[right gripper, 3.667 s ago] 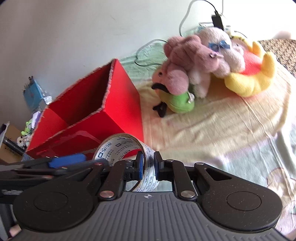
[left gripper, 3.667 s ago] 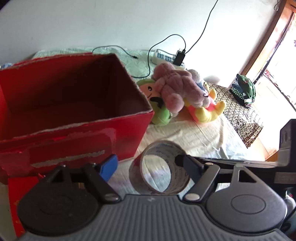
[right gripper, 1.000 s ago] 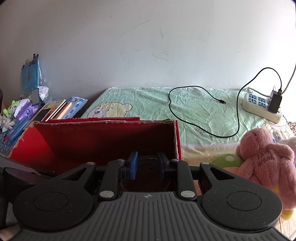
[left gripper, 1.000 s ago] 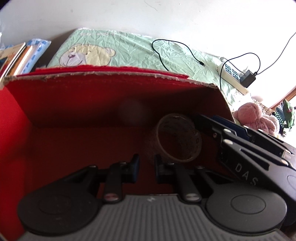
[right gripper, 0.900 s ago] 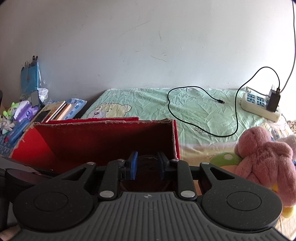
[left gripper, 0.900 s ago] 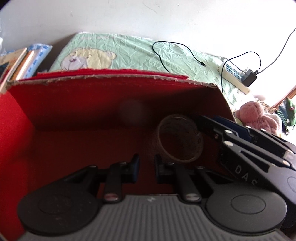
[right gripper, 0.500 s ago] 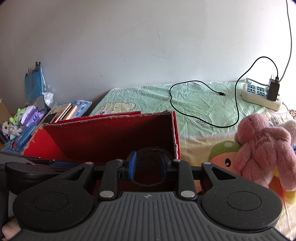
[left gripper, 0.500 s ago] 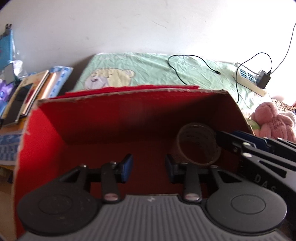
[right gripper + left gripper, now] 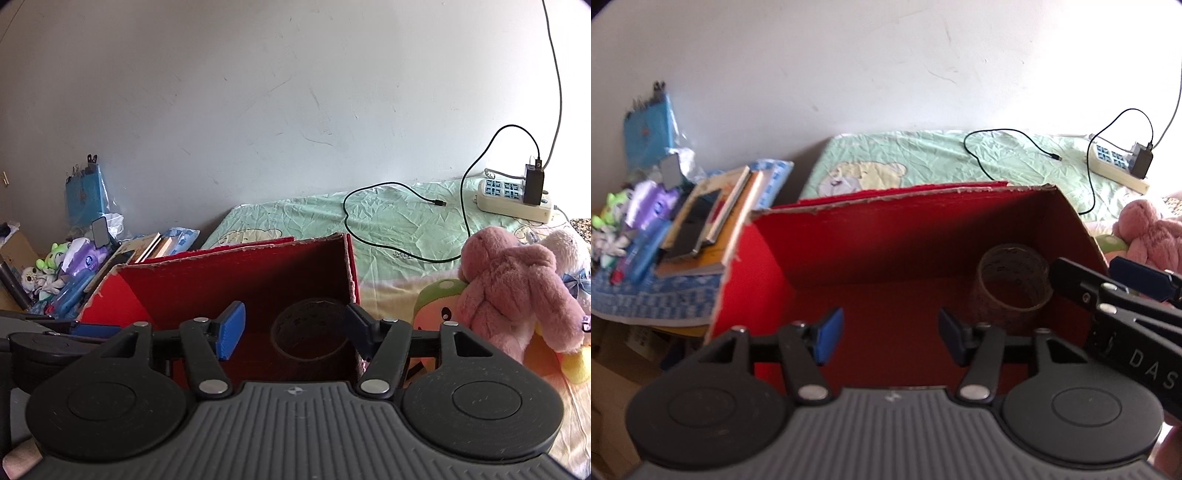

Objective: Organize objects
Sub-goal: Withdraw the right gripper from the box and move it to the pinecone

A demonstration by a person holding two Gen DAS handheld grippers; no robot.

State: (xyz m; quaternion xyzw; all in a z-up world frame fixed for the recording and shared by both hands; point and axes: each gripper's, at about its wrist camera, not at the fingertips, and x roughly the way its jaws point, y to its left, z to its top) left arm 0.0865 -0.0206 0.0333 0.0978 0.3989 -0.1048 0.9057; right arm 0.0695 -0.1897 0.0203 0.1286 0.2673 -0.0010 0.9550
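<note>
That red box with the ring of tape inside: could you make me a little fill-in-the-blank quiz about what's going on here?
1. The tape roll sits inside the ___ box.
2. The pink plush toy lies ___ the box.
3. The black charger is plugged into the white ___ on the bed.

Missing words: red; outside; power strip

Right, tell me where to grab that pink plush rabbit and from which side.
Take the pink plush rabbit by its thick middle, coming from above: it lies on top of the other soft toys, so its upper side is exposed while its flanks press against them.
</note>
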